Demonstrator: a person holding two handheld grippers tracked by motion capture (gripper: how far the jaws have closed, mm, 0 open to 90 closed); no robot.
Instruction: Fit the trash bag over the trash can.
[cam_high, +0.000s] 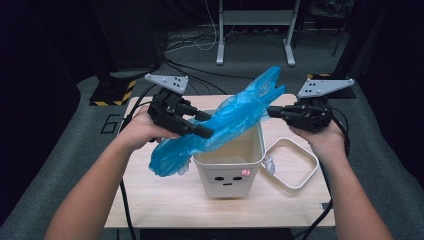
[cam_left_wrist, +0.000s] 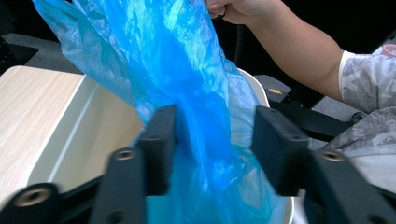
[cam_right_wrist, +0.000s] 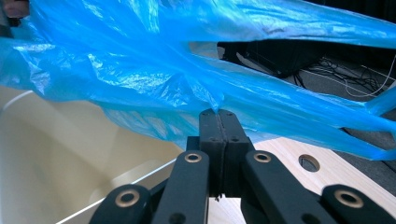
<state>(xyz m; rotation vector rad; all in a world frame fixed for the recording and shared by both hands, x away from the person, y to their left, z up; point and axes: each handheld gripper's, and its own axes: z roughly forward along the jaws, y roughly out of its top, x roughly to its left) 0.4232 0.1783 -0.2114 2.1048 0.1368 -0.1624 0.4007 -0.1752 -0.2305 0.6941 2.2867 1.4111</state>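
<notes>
A crumpled blue plastic bag (cam_high: 235, 115) stretches diagonally above a white bin (cam_high: 230, 175) that has a small face on its front. My right gripper (cam_high: 271, 111) is shut on the bag's upper right part; in the right gripper view the jaws (cam_right_wrist: 218, 116) pinch a fold of the blue bag (cam_right_wrist: 163, 70) over the bin's inside (cam_right_wrist: 56, 158). My left gripper (cam_high: 202, 124) is open at the bag's lower left. In the left gripper view its jaws stand wide apart around the hanging bag (cam_left_wrist: 187, 70), above the bin's rim (cam_left_wrist: 70, 135).
A white rectangular lid frame (cam_high: 295, 162) lies on the light wooden table (cam_high: 160, 195) right of the bin, with a small white object (cam_high: 270, 164) between them. Behind the table are a metal stand (cam_high: 255, 30), floor cables and a yellow-black striped base (cam_high: 112, 92).
</notes>
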